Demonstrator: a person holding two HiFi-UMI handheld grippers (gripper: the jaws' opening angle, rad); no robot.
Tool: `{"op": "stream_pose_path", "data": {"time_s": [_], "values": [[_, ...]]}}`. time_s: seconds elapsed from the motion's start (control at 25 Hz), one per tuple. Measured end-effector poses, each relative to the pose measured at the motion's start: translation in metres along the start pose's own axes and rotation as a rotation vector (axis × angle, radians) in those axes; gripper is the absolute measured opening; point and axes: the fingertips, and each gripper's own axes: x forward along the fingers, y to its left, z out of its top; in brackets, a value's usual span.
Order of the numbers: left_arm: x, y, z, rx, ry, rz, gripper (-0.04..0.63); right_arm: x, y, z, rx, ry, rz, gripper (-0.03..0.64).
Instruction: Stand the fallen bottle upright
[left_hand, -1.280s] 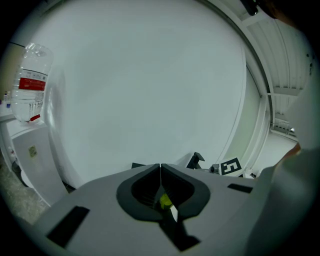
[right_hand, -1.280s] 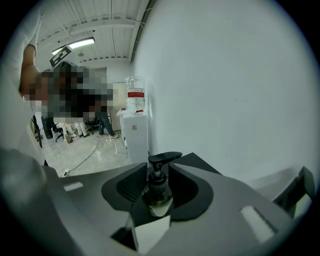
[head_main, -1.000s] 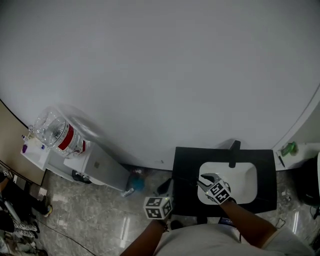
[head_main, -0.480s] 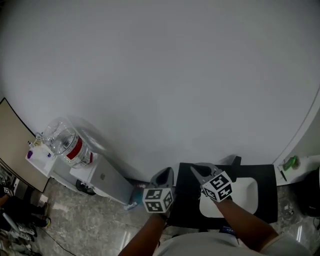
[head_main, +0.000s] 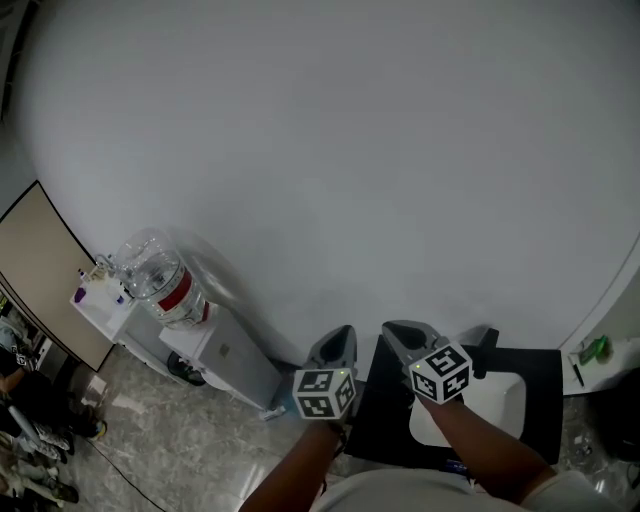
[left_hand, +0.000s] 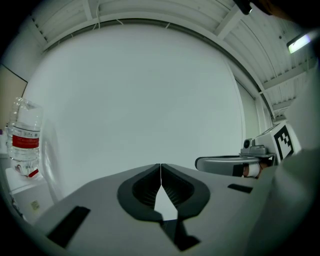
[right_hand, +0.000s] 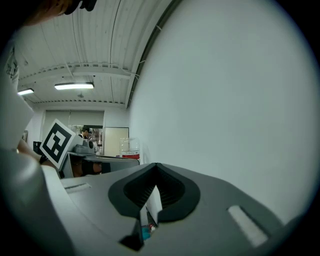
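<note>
Left gripper (head_main: 337, 343) and right gripper (head_main: 404, 334) are held level, side by side, aimed at the wall (head_main: 320, 150), both jaws clenched tight

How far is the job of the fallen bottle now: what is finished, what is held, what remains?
Done: nothing I can confirm; no fallen bottle shows on the black table or its white tray. In hand: nothing; the left gripper and the right gripper are both shut and empty, pointing at the white wall. Left: as far as seen, finding, gripping and standing the bottle.
</note>
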Motion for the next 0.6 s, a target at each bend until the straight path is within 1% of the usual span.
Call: {"op": "stream_pose_path", "data": {"time_s": [0.12,0.32,0.44,0.6], "values": [[-0.005,0.002,-0.001,-0.006,0.0,0.012,0.008,-0.001,0.008,0.001,0.014,-0.002,0.021,0.002],[-0.01,0.009,-0.002,-0.008,0.001,0.032,0.008,0.002,0.018,0.0,-0.001,0.001,0.042,0.002],[-0.011,0.008,-0.007,-0.011,0.005,0.038,0.008,0.003,0.02,-0.008,-0.008,0.013,0.047,0.002],[-0.011,0.006,-0.01,-0.015,0.008,0.04,0.008,0.002,0.022,-0.007,-0.014,0.01,0.047,0.001]]}}
